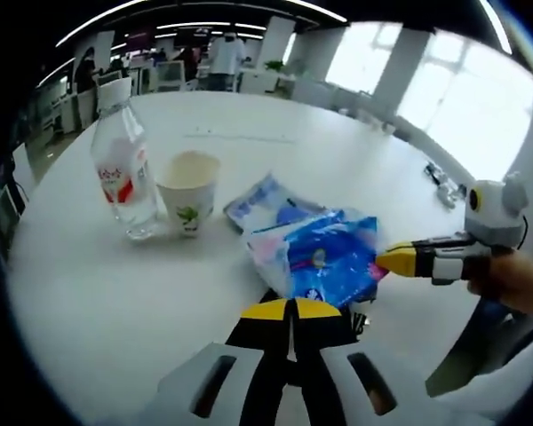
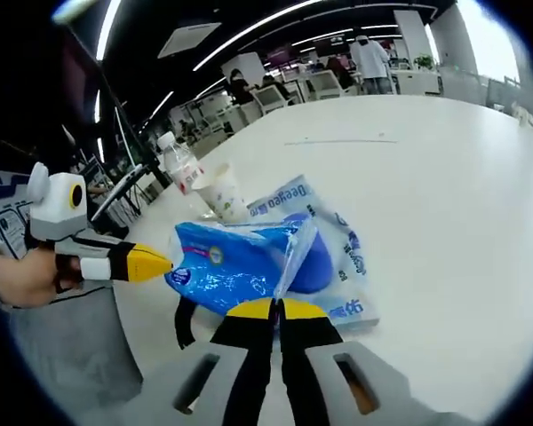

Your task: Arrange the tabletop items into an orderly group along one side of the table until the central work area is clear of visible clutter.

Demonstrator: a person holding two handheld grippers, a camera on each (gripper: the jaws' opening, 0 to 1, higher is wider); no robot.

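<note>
A glossy blue packet (image 1: 324, 257) (image 2: 240, 266) hangs between my two grippers just above the white table (image 1: 115, 293). My left gripper (image 1: 290, 307) is shut, its yellow tips at the packet's near edge; it enters the right gripper view from the left (image 2: 151, 264), touching the packet's end. My right gripper (image 2: 278, 308) is shut on the packet's clear flap and reaches into the left gripper view (image 1: 395, 259) at its corner. Behind lies a flat pale-blue wipes pack (image 1: 262, 202) (image 2: 346, 240). A paper cup (image 1: 189, 191) (image 2: 220, 191) stands beside a water bottle (image 1: 123, 173) (image 2: 178, 161).
A black strap (image 2: 185, 319) pokes out from under the blue packet. Small dark items (image 1: 444, 182) lie near the table's far right edge. A hand (image 1: 515, 284) holds the right gripper. Office chairs and desks stand beyond the table, with a person (image 1: 224, 58) far back.
</note>
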